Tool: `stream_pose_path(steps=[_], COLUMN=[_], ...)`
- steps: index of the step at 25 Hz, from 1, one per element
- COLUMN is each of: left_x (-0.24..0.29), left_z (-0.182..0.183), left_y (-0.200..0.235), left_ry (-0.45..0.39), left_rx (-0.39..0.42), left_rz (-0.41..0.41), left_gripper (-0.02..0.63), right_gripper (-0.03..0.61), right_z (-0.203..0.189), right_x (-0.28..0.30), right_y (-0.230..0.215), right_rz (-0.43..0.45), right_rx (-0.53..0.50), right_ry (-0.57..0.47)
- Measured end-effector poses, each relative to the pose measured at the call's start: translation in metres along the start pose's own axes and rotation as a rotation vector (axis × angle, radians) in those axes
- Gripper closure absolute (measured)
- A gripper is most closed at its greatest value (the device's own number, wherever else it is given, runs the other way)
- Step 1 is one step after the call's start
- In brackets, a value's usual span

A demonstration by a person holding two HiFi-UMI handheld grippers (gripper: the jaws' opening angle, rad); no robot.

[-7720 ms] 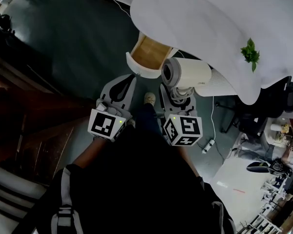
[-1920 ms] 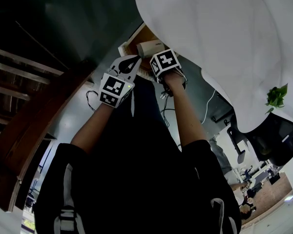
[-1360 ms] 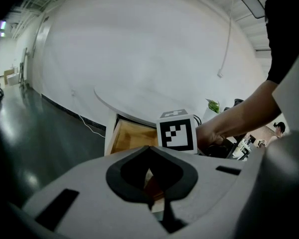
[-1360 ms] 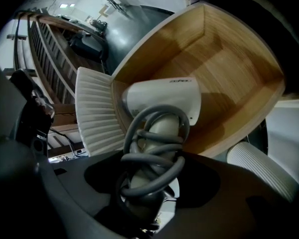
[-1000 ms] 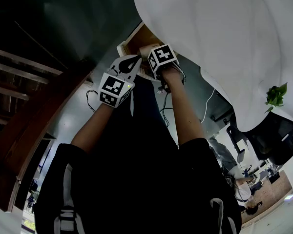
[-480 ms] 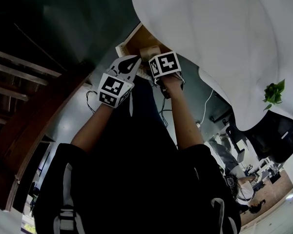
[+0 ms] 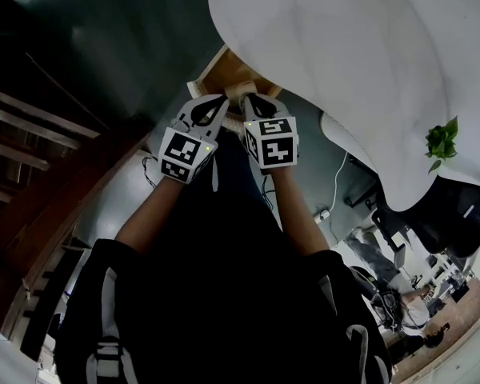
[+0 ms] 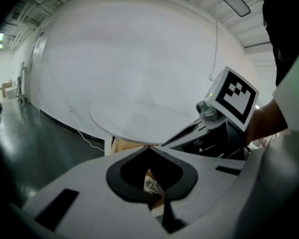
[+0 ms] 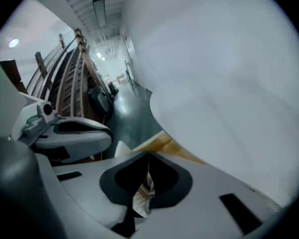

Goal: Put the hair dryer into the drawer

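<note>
The wooden drawer point(image 7: 220, 69) stands pulled out under the edge of the white table point(image 7: 344, 46). The pale hair dryer point(image 7: 242, 90) lies inside it, mostly hidden behind the grippers. My right gripper point(image 7: 253, 102) hovers just over the drawer's front; its jaws have just been closing and now meet with nothing between them. My left gripper point(image 7: 222, 99) is beside it, tips together and empty. In the left gripper view the shut gripper point(image 8: 149, 151) frames a scrap of the dryer point(image 8: 152, 186) below. The right gripper view shows the shut gripper point(image 9: 148, 156) over the dryer point(image 9: 142, 197) and drawer wood point(image 9: 162, 143).
A green plant point(image 7: 440, 141) sits on the table's right side. Dark wooden stairs point(image 7: 32, 158) run along the left. A cable point(image 7: 336, 184) lies on the grey floor to the right, near an office chair point(image 7: 456, 214).
My right gripper has drawn up and back out of the drawer, leaving the hair dryer inside, and its jaws have shut. The left gripper has lifted slightly.
</note>
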State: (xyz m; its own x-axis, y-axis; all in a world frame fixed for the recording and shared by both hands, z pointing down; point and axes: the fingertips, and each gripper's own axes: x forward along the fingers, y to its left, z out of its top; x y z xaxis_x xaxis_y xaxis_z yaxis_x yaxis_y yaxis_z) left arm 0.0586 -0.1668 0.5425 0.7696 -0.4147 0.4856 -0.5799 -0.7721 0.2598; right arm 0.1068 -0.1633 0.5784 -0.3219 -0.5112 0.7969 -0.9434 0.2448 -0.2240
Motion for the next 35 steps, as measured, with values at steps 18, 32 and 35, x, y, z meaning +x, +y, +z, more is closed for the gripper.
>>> stream_pose_path(steps=[18,32,35], left_x=[-0.088,-0.125,-0.124], left_z=[0.176,0.226,0.226], left_y=[-0.077,-0.104,-0.103], left_ry=[-0.377,-0.511,-0.502], left_rx=[0.139,0.228,0.222], left_rz=[0.023,0.088,0.094], left_gripper=[0.606,0.607,0.606], right_gripper=[0.555,0.555,0.555], right_z=[0.115,0.13,0.131], right_x=[-0.24,-0.314,-0.312], right_y=[0.009,0.004,0.002], right_rz=[-0.254,-0.315,-0.308], right_rx=[-0.147,-0.145,-0.139], right_ry=[-0.656,-0.881,-0.885])
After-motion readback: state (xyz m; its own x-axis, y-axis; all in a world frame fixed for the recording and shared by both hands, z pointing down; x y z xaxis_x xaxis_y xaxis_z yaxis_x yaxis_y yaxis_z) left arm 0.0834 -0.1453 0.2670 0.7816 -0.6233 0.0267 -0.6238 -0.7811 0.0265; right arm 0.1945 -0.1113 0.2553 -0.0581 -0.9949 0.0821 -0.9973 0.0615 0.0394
